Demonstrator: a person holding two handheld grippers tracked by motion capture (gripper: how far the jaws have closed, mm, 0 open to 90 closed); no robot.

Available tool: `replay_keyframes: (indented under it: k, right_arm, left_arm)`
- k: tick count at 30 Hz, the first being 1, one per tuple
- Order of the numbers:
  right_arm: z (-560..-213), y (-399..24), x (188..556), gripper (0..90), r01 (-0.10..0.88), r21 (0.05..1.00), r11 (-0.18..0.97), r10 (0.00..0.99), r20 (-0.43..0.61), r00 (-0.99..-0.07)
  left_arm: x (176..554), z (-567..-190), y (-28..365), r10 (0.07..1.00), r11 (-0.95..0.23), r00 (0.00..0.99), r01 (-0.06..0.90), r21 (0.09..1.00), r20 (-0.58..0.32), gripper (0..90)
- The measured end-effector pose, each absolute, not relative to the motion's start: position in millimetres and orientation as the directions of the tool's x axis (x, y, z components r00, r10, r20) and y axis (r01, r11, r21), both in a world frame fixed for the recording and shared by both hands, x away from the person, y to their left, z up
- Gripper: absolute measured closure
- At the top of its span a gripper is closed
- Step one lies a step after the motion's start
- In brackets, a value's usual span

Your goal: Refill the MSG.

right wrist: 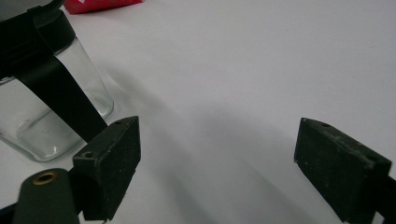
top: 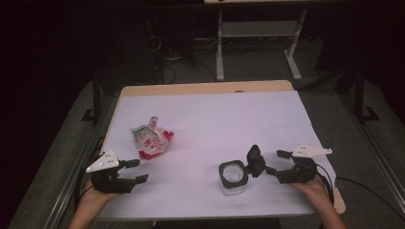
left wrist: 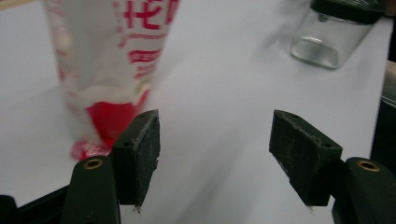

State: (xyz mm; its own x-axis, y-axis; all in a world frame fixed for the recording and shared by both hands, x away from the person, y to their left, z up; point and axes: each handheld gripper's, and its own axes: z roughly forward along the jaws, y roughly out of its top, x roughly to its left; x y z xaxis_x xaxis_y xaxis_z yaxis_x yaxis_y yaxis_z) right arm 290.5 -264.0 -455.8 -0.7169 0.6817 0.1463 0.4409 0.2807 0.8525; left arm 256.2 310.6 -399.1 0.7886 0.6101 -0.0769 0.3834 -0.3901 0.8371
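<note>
A crumpled red-and-white snack bag (top: 151,138) lies on the white table cover, left of centre; it rises close ahead in the left gripper view as the same bag (left wrist: 109,65). A clear glass jar (top: 233,179) with a black rim stands near the front right, its black lid (top: 255,161) flipped open to the right. The jar (right wrist: 44,102) sits just left of my right gripper's jaws. My left gripper (top: 138,171) is open, a little in front of the bag. My right gripper (top: 280,165) is open, just right of the lid. Both hold nothing.
The white cover (top: 215,124) spans most of the wooden table (top: 205,88). A white desk frame (top: 258,43) and cables stand on the dark floor beyond the far edge. A black cable (top: 367,191) trails off the table's right side.
</note>
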Motion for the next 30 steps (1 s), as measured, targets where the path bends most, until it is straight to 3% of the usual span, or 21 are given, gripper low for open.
replay_keyframes:
  k: [8,20,24,30]
  right_arm:
    - [-455.8,-264.0,290.3,14.1,0.443,0.852,0.279,0.684,0.148,-0.714]
    - [-455.7,-264.7,290.7,14.1,0.445,0.853,0.272,0.687,0.152,-0.711]
    - [-455.8,-264.8,290.9,14.1,0.446,0.853,0.271,0.687,0.153,-0.710]
    - [-455.7,-264.7,290.5,14.1,0.445,0.854,0.270,0.688,0.153,-0.710]
  left_arm:
    - [274.0,-395.2,317.4,0.663,-0.355,0.747,0.378,0.855,-0.055,29.3]
    - [310.3,-385.1,304.3,0.650,-0.341,0.760,0.332,0.879,-0.035,23.2]
    - [317.5,-391.8,295.6,0.643,-0.408,0.766,0.311,0.858,0.029,22.7]
    - [328.6,-402.1,297.3,0.657,-0.374,0.754,0.332,0.866,-0.005,23.9]
